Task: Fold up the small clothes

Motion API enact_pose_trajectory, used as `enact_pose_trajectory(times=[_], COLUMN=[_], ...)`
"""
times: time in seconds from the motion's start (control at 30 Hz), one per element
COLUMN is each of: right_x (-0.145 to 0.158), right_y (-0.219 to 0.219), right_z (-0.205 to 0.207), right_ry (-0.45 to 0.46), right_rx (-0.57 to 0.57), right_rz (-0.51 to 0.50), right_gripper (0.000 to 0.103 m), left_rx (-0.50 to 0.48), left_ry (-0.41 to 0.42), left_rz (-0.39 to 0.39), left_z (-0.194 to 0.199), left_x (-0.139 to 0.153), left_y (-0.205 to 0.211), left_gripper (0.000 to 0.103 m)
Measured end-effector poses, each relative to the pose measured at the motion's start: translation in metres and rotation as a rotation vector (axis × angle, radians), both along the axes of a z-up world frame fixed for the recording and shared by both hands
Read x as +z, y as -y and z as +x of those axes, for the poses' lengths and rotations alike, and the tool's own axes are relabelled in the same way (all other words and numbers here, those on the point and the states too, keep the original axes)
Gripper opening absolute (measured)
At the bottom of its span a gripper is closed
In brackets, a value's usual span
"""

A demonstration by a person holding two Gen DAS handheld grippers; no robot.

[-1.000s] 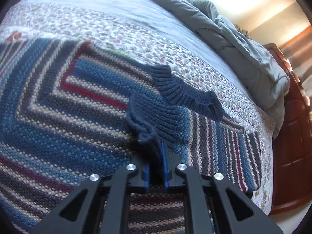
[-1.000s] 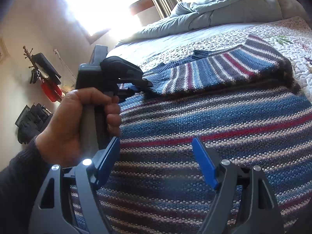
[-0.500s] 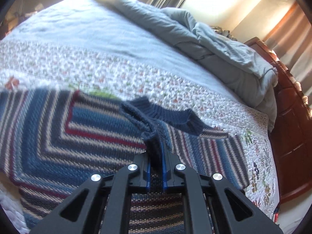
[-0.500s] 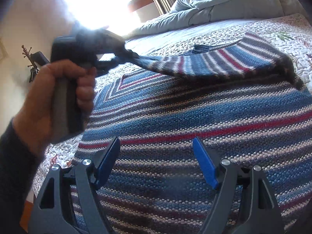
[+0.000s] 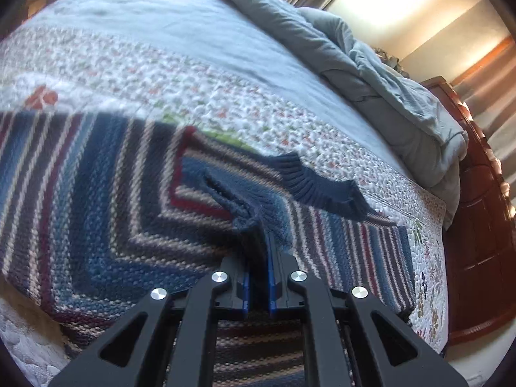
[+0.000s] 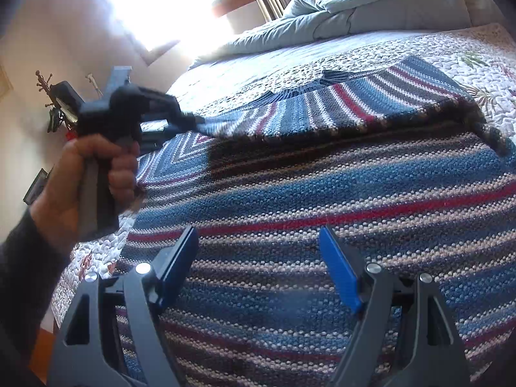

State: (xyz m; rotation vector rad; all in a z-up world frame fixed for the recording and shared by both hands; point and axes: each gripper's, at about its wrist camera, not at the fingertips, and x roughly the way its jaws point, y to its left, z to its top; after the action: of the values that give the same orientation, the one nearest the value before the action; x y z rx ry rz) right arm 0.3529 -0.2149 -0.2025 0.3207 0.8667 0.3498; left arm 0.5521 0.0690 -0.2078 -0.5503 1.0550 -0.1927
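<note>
Knitted wool pinched in the left gripper [image 5: 258,258], its blue pads closed tight on the striped sweater [image 5: 96,193] by the ribbed navy collar [image 5: 316,183].
Right gripper [image 6: 258,258] hovers with jaws spread wide, holding nothing, over the sweater's coarse stripes; the garment lies across a quilted floral bedspread [image 5: 193,90], a rumpled grey duvet [image 5: 387,74] beyond.

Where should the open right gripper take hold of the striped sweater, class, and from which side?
Grip the raised fold edge of the striped sweater, approaching from the near side. The left gripper already lifts that layer off the bed, so the right gripper could probably close around the edge.
</note>
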Motion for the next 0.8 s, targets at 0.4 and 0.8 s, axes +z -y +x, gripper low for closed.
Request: enact_pose_trajectory(times=[0.4,0.8], right_x=[-0.003,-0.003], right_y=[0.001,0.000], right_z=[0.001,0.000], right_ry=[-0.001,-0.005], right_rx=[0.008,0.012], right_rz=[-0.007,0.004], right_gripper=[0.077,0.078], left_rx=[0.018,0.131], left_ry=[-0.072,0.111], left_rz=[-0.010,0.117], left_z=[-0.005,-0.030], left_x=[-0.037,0.034], left_y=[-0.011,-0.006], left_gripper=[0.010,0.048])
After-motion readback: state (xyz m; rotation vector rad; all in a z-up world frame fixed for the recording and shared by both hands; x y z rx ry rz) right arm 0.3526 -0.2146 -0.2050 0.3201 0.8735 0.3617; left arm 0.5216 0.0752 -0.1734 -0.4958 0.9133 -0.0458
